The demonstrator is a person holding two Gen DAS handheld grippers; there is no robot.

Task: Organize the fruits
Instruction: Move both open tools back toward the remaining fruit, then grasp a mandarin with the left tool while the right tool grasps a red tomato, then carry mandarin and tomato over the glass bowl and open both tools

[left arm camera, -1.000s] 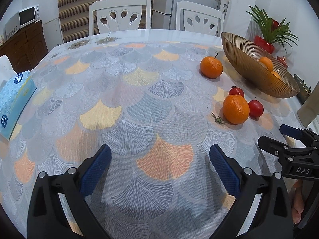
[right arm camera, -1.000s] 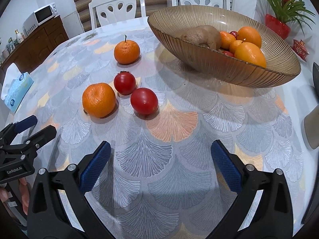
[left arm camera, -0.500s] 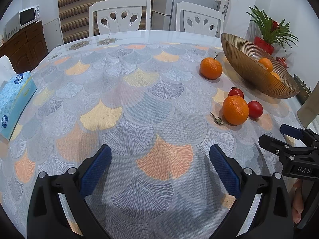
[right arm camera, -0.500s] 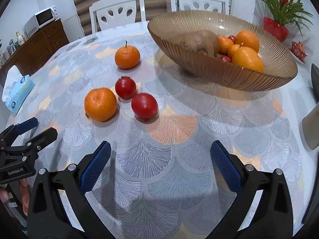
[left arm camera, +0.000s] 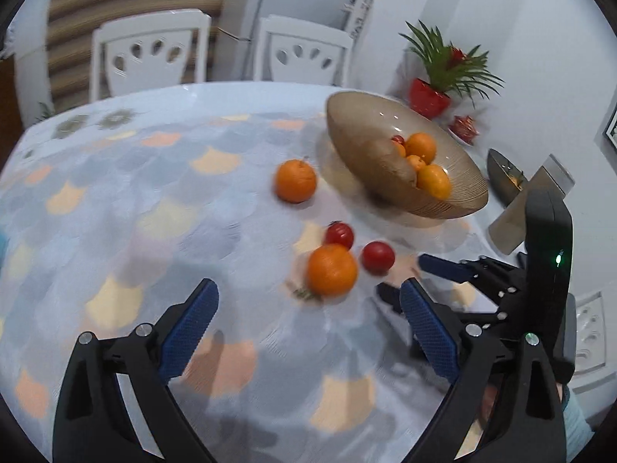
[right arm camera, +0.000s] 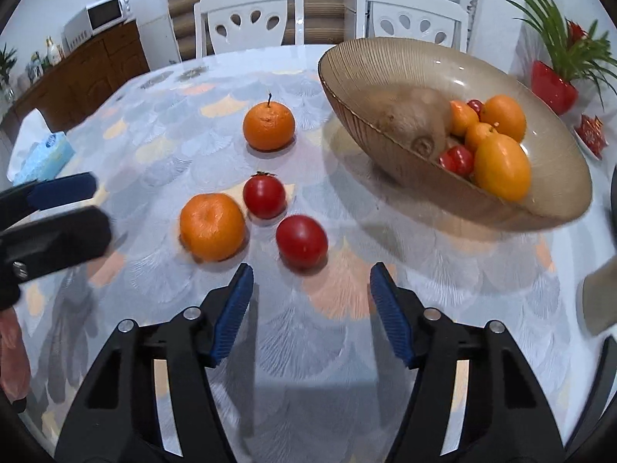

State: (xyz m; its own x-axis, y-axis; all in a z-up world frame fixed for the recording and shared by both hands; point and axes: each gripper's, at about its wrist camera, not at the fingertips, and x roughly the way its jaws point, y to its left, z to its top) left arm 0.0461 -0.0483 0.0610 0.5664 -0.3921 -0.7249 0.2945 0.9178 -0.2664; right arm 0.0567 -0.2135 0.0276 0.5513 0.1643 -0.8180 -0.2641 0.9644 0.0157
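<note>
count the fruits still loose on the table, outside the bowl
4: far orange, near orange, a red fruit beside it, another red fruit nearest the right gripper. None seems hidden.

chairs [right arm camera: 248,19] | microwave [right arm camera: 98,15] | tissue box [right arm camera: 44,156] | potted plant [right arm camera: 559,65]

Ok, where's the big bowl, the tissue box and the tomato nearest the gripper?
bowl [right arm camera: 370,65], right wrist view, bare inner wall.
tissue box [right arm camera: 46,158], right wrist view, blue top.
nearest tomato [right arm camera: 301,240], right wrist view, middle.
</note>
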